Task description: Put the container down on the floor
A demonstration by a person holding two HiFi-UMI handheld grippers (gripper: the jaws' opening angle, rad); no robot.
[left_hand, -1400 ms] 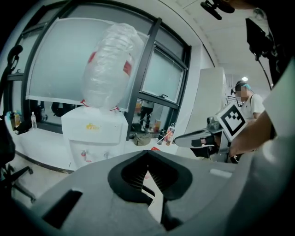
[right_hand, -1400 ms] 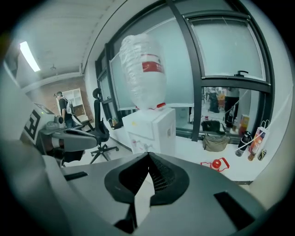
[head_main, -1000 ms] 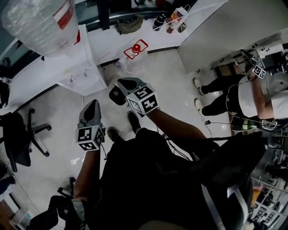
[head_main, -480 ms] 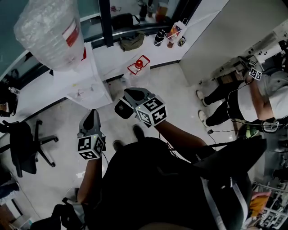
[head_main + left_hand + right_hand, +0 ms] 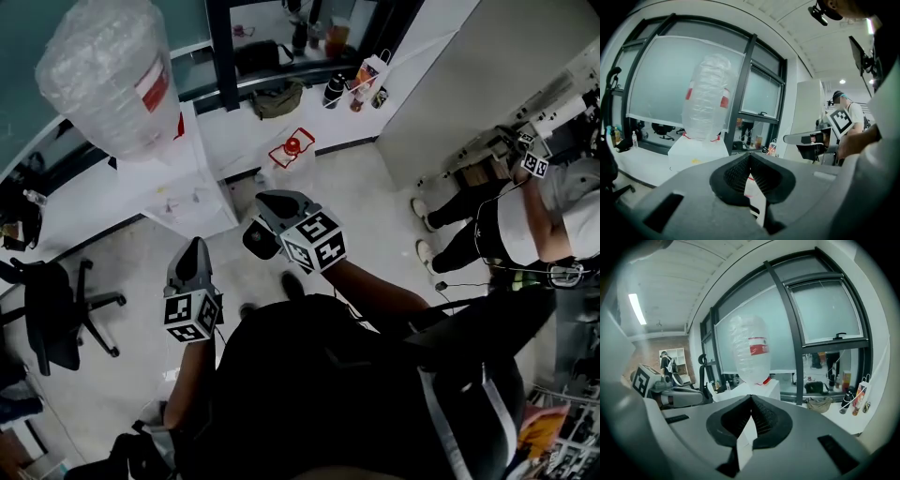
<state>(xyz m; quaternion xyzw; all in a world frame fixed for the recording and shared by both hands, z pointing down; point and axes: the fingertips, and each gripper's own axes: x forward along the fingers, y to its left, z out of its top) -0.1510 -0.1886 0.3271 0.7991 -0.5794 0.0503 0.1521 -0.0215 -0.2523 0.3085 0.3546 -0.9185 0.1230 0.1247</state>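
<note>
- Standing on the floor [image 5: 356, 202] at the foot of the counter [image 5: 239, 127], just below its front edge, the container [image 5: 290, 150] shows as a clear-walled tub under a red-framed lid. The set-down looks complete.
- Handling, as judged: probably light and fairly stiff, with smooth walls that could slip or flex. The red lid frame seems the firmest place to take hold. Contents cannot be made out.
- Left gripper [image 5: 750, 157]: jaws pressed together with nothing between them, well apart from the container.
- Right gripper [image 5: 751, 399]: jaws likewise closed and empty, held clear of the container.
- Further left along the counter: water dispenser [image 5: 187, 183] carrying a large inverted bottle [image 5: 111, 75].
</note>
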